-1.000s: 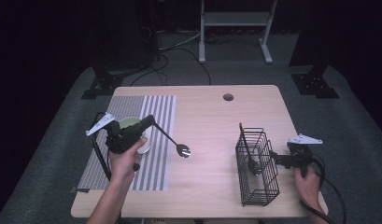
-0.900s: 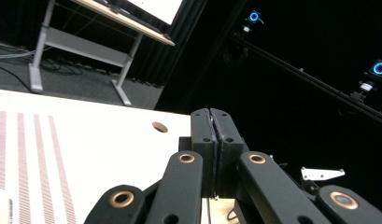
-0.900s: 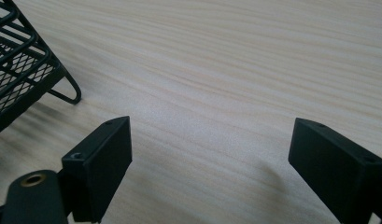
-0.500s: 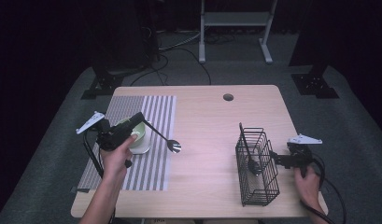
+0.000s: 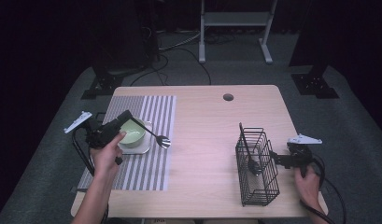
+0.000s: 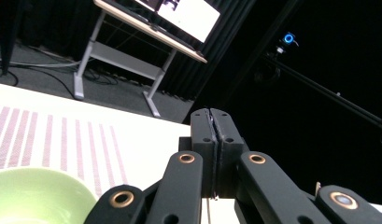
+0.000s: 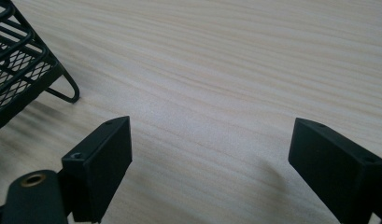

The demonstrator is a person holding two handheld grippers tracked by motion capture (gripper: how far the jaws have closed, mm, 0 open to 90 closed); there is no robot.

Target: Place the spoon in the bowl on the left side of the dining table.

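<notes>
Overhead, spoon (image 5: 153,135) juts from left gripper (image 5: 127,115) over bowl (image 5: 131,132).

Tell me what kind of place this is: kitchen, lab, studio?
Most likely a lab or recording studio, not a kitchen: black curtains ring a lone wooden table, a camera with a blue light is mounted on a rail, and a monitor sits on a stand beyond cables on grey carpet.

The wooden table (image 5: 207,135) carries a striped placemat (image 5: 146,163) and a black wire basket (image 5: 259,186).
</notes>
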